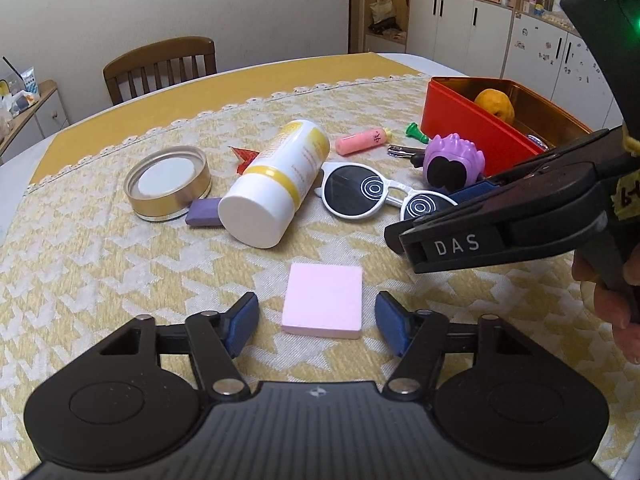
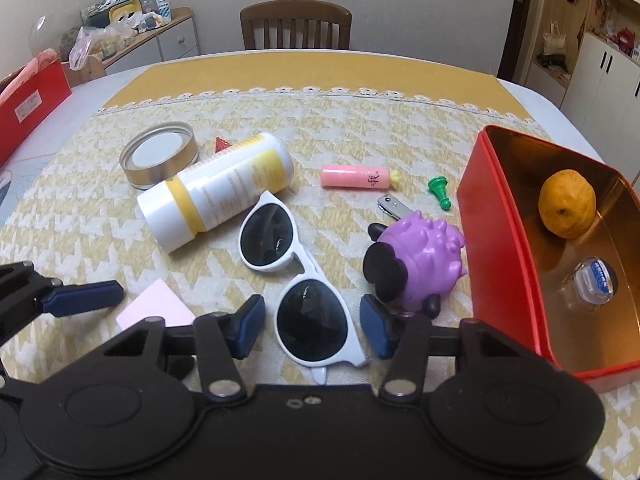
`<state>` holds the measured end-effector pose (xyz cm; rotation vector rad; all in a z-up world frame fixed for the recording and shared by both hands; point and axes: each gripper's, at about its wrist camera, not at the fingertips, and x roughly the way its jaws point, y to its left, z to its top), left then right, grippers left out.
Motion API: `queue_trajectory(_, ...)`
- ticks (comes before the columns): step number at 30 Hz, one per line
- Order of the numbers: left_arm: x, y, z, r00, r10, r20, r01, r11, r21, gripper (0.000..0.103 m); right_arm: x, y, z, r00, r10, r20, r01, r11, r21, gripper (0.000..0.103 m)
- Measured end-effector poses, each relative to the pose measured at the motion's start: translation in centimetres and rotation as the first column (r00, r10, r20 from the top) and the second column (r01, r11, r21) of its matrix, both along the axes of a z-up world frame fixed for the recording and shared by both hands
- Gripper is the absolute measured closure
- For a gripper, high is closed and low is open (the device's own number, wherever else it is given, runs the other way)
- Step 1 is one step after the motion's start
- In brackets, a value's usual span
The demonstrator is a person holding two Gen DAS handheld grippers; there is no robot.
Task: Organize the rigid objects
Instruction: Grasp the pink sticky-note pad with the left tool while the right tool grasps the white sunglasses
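Sunglasses sit in the near middle of the worktop, white plastic frame, dark lenses, and the right tool straddles the near lens, blue pads on either side of the rim with a sliver of gap showing, so partly open and not yet biting. They look light and stiff, but the lenses scratch and the thin temples could twist, so the thick rim of that near lens, or the bridge, is the sensible place to pinch, and gently. Over on the left, the pink square block lies flat on the cloth, and the left tool brackets it, pads clear of both edges, half open, holding nothing. That block reads as light, rigid and smooth-sided; a squeeze across its two straight flanks should hold. The red tin waits at the right, an orange fruit already inside, the purple spiky toy just beside it.
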<state>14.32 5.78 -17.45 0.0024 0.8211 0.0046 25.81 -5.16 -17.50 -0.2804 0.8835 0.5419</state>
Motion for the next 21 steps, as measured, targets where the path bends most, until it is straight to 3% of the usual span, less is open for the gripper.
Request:
queue_trajectory(6, 0.1, -0.4, 0.2, 1.000, -0.008, 0.002, 0.008, 1.000, 0.013, 0.062, -0.1, 0.1, 0.0, 1.000, 0.009, 0.013, -0.009, 1.000, -0.023, 0.059)
queue_trajectory(12, 0.3, -0.8, 0.5, 1.000, -0.010, -0.006, 0.011, 1.000, 0.025, 0.062, -0.2, 0.6, 0.3, 0.999, 0.033, 0.021, -0.032, 0.998, -0.055, 0.064)
queue_trajectory(21, -0.2, -1.1, 1.5, 1.000, -0.006, 0.002, 0.006, 1.000, 0.006, 0.063, -1.0, -0.9, 1.6, 1.000, 0.018, 0.010, -0.018, 1.000, 0.019, 0.067)
